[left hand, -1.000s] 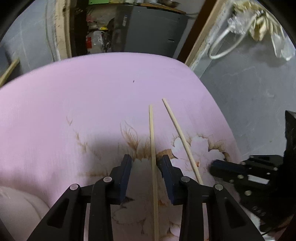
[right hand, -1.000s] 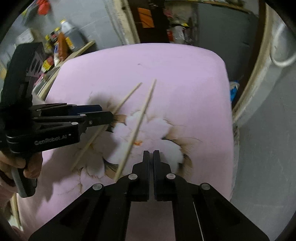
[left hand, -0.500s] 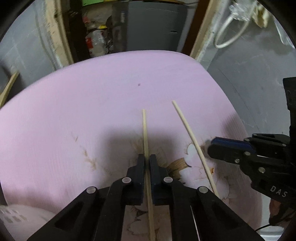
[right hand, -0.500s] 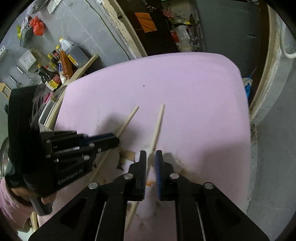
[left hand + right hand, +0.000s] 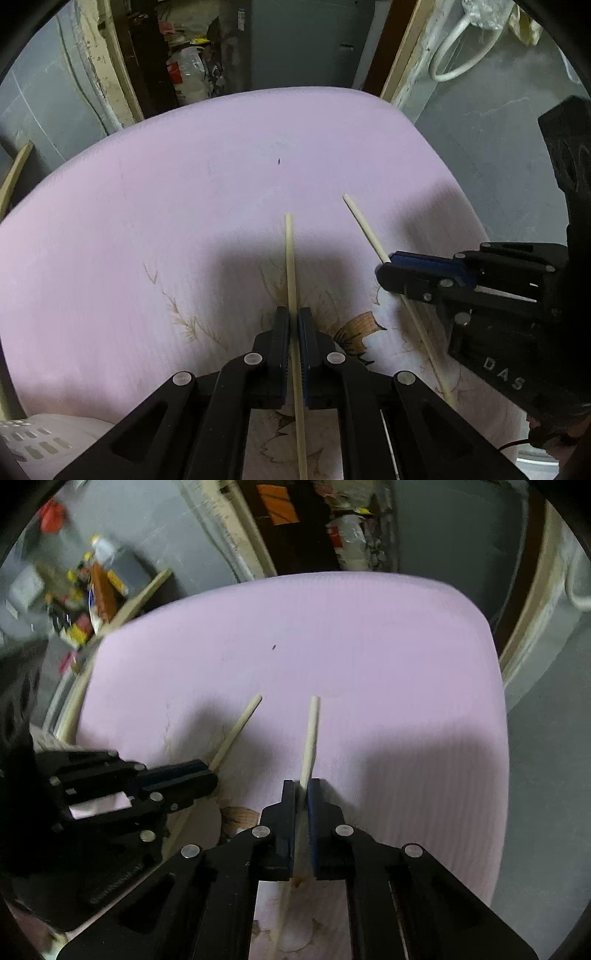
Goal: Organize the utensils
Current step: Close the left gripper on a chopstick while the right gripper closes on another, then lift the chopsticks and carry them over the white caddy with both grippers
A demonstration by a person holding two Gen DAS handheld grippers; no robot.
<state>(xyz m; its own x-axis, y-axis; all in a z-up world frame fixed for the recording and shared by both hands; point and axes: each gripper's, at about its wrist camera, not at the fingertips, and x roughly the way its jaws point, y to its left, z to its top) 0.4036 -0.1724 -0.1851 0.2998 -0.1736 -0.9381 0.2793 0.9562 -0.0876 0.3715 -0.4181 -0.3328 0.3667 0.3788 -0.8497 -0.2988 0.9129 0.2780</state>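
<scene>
Chopsticks, 2, on pink floral cloth (image 5: 147,221), left gripper (image 5: 293,321) pinching 1 chopstick (image 5: 290,258), right gripper (image 5: 302,790) pinching the other chopstick (image 5: 310,731).

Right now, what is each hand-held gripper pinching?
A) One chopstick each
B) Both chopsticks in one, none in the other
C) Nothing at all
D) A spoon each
A: the left hand-held gripper is shut on one chopstick, and the right hand-held gripper on the other chopstick.
</scene>
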